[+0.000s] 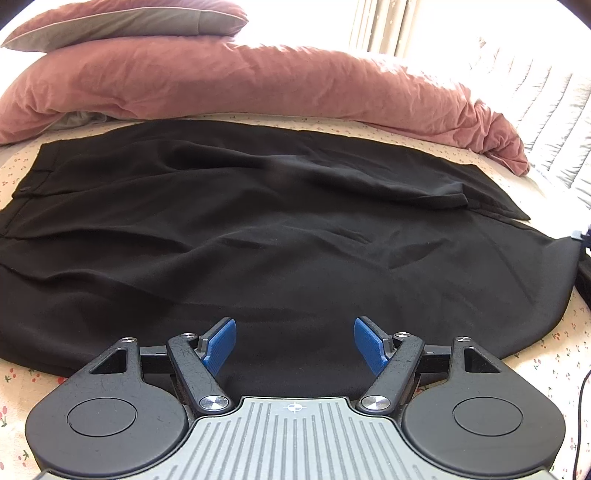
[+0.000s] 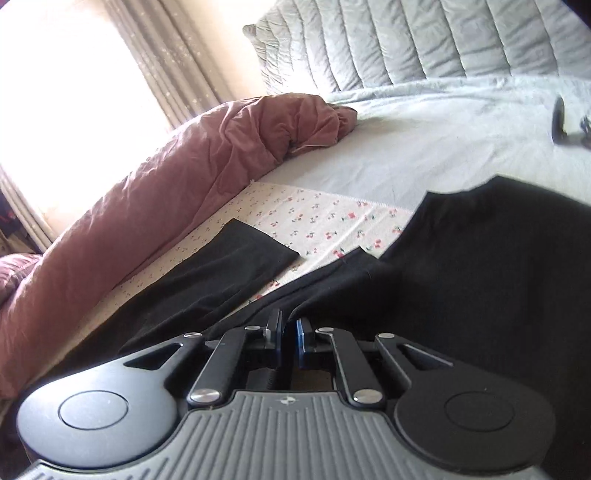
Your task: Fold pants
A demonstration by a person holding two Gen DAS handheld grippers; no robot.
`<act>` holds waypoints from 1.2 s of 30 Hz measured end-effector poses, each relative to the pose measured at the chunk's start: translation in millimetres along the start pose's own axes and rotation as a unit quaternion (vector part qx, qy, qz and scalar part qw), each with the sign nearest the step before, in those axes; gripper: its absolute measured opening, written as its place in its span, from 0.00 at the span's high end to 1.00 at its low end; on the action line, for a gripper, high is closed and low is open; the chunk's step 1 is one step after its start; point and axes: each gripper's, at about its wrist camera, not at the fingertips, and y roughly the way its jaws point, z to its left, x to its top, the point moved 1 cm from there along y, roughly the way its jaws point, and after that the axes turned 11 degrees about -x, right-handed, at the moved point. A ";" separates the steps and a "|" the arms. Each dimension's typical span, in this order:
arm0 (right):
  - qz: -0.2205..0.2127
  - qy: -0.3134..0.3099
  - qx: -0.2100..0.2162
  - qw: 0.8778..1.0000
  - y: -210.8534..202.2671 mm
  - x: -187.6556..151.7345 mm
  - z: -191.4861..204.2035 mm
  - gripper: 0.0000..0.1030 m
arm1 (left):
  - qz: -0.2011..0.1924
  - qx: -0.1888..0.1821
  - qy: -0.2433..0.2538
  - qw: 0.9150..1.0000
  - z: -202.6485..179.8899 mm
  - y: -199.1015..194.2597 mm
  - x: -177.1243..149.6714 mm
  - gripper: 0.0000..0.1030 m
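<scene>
Cherry-print bed sheet [image 1: 554,347] carries black pants [image 1: 258,229] beside a pink duvet [image 1: 258,77]. Left gripper [image 1: 294,345] fingers gape, empty; right gripper [image 2: 289,332] fingers pinch the pants' edge.

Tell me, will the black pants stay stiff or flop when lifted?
Probably flop: the black pants lie in soft wrinkles. Where the right gripper pinches them, cloth drapes loosely. Likely light too, being thin.

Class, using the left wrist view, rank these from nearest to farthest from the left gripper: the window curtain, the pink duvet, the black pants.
1. Black pants, directly under and ahead of the left gripper.
2. Pink duvet, bunched along the pants' far edge.
3. Window curtain, top right, behind the duvet.
</scene>
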 end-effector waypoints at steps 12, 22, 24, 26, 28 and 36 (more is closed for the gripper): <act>0.034 -0.310 0.157 0.937 14.9 -57.5 169.5 0.41 | 0.016 0.002 -0.027 1.000 21.4 10.0 2.0 0.30; 0.116 0.148 0.087 0.978 50.3 -1.0 -24.7 0.57 | 0.000 -0.012 -0.030 0.999 25.5 -3.9 3.9 0.30; 0.134 0.222 0.107 0.960 59.7 -14.4 -44.1 0.63 | 0.000 -0.011 -0.028 1.000 24.7 -3.6 3.9 0.30; 0.129 0.239 0.115 0.956 65.8 -15.5 -41.8 0.64 | 0.001 -0.006 -0.026 1.000 24.0 -2.5 3.4 0.30; 0.112 0.202 0.098 0.968 67.1 -13.6 -24.2 0.65 | 0.004 -0.003 -0.025 1.000 24.0 -0.5 2.8 0.30; 0.056 0.103 0.045 0.992 45.2 -1.8 -8.5 1.00 | 0.013 0.006 -0.031 0.999 28.0 7.4 2.5 0.30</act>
